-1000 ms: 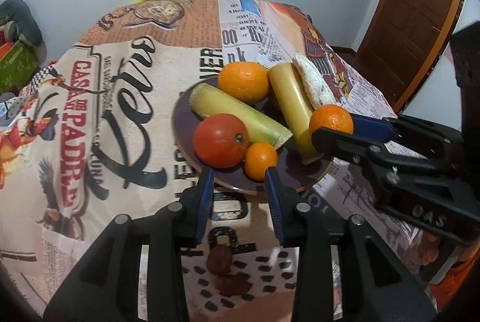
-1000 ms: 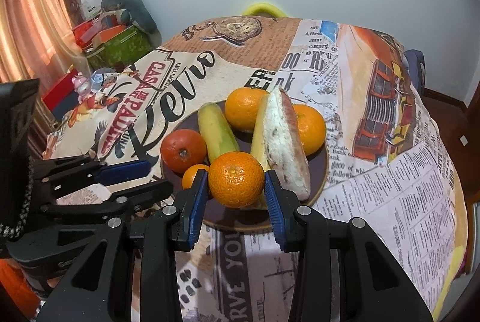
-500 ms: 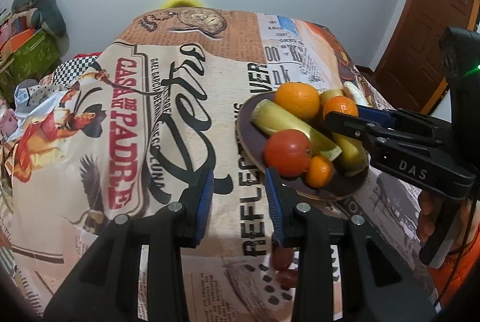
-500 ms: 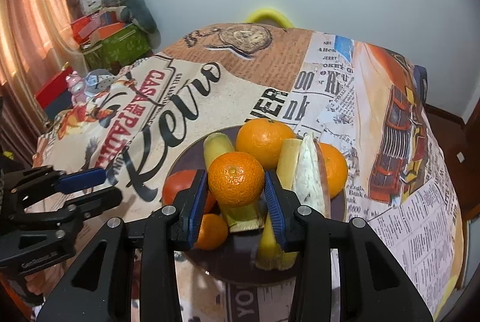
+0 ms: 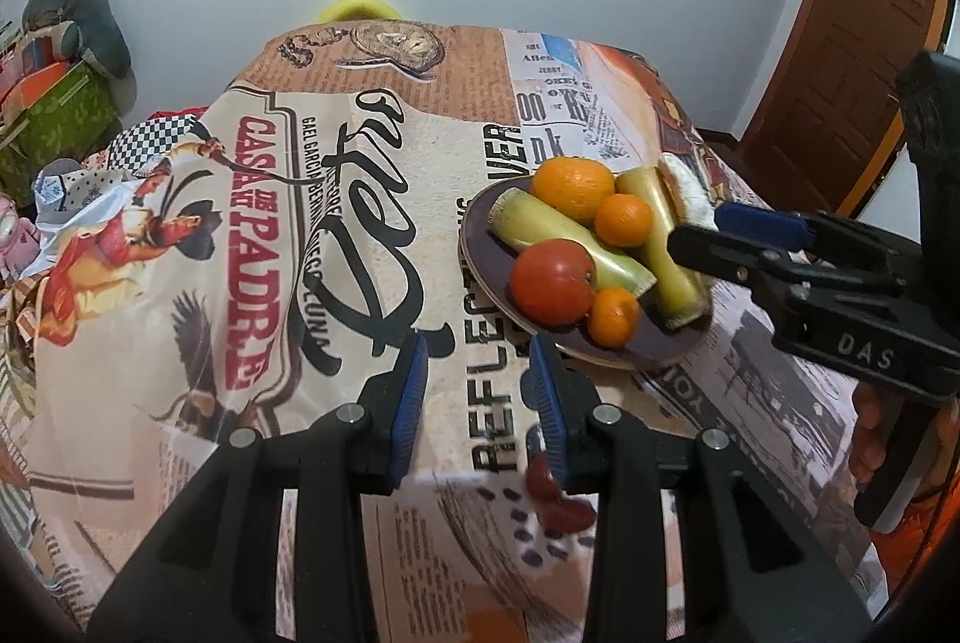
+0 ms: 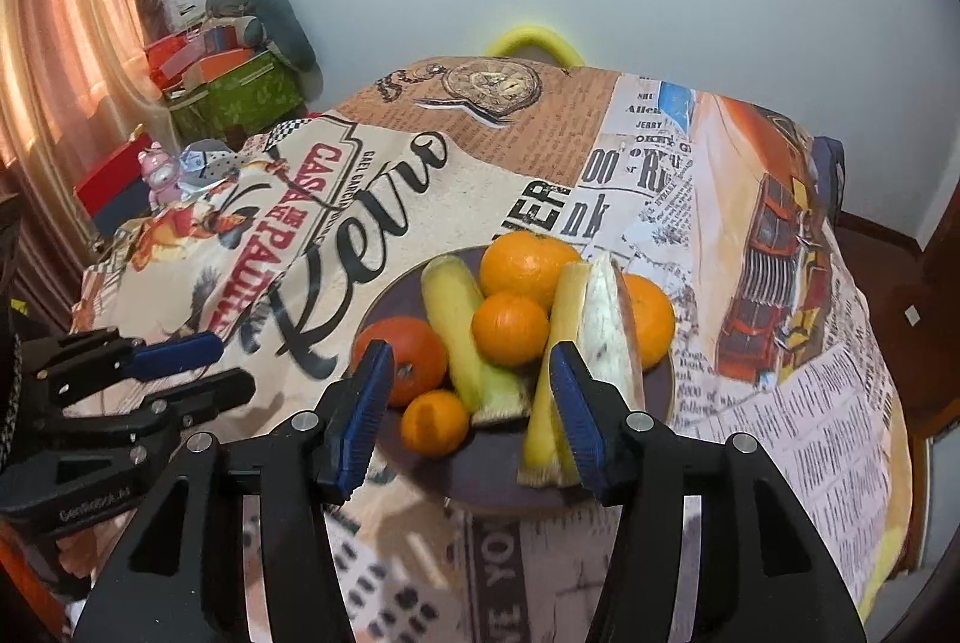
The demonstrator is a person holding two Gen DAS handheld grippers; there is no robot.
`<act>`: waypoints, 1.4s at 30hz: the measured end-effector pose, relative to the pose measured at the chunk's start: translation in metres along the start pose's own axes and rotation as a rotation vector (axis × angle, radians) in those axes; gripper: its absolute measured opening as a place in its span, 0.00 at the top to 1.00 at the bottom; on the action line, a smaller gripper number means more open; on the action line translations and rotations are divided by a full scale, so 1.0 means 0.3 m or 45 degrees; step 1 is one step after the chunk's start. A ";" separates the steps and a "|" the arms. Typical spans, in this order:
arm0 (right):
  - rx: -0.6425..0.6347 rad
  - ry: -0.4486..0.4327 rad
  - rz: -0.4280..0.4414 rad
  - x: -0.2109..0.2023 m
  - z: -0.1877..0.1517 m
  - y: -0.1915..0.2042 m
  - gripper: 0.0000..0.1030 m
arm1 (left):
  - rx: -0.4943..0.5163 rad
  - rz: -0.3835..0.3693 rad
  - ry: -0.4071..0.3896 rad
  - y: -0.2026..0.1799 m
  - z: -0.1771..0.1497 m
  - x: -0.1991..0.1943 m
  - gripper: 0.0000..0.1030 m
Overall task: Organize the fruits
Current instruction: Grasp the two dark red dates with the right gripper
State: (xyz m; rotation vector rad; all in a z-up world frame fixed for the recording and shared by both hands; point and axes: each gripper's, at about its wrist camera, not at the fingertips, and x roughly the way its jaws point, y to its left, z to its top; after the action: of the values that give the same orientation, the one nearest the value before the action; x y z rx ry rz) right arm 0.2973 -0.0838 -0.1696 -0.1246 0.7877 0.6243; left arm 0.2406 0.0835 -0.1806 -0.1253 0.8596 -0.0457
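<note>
A dark brown plate (image 6: 480,481) (image 5: 480,253) sits on the printed tablecloth, full of fruit. A small orange (image 6: 510,327) (image 5: 624,220) rests on top of the pile, on a yellow-green fruit piece (image 6: 456,325). Around it lie a big orange (image 6: 528,262), another orange (image 6: 651,319), a red-orange fruit (image 6: 408,358) (image 5: 552,280), a tiny orange (image 6: 433,421) (image 5: 612,316) and a white-fleshed slice (image 6: 606,319). My right gripper (image 6: 471,421) is open and empty just in front of the pile. My left gripper (image 5: 477,403) is open and empty, left of the plate over the cloth.
The table is round, its cloth (image 5: 270,253) falling off at the edges. A yellow chair back (image 6: 528,40) stands behind it. Boxes and a green bin (image 6: 240,97) sit at the far left. A wooden door (image 5: 852,43) is at the right.
My right gripper carried the small orange over the plate, opened and left it on top of the pile. My left gripper pulled back and to the left of the plate.
</note>
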 end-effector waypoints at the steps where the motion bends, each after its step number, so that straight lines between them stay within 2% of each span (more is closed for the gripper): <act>1: 0.000 0.004 0.006 -0.011 -0.008 0.007 0.51 | 0.003 0.001 -0.003 -0.002 -0.006 -0.015 0.66; 11: -0.025 0.093 0.068 -0.039 -0.122 0.140 0.51 | -0.003 0.024 -0.002 0.032 -0.102 -0.142 0.62; 20: -0.015 0.232 0.142 0.069 -0.219 0.251 0.51 | -0.031 0.036 0.057 0.088 -0.208 -0.165 0.60; 27: -0.038 0.324 0.149 0.147 -0.248 0.282 0.69 | -0.035 0.037 0.116 0.098 -0.255 -0.129 0.60; 29: -0.034 0.321 0.150 0.150 -0.254 0.279 0.73 | -0.036 0.030 0.125 0.094 -0.257 -0.117 0.60; 31: -0.025 0.316 0.158 0.150 -0.254 0.272 0.81 | -0.031 0.021 0.132 0.083 -0.255 -0.105 0.60; 36: -0.002 0.301 0.185 0.132 -0.258 0.245 0.81 | -0.015 0.012 0.138 0.048 -0.232 -0.075 0.60; 42: 0.034 0.243 0.150 0.073 -0.252 0.155 0.81 | -0.003 -0.041 0.167 -0.008 -0.205 -0.024 0.60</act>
State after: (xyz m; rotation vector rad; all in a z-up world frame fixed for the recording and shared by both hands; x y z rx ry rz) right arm 0.2354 -0.0606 -0.2328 -0.1151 0.9929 0.7204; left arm 0.1895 0.0762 -0.2146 -0.1392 0.9890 -0.0839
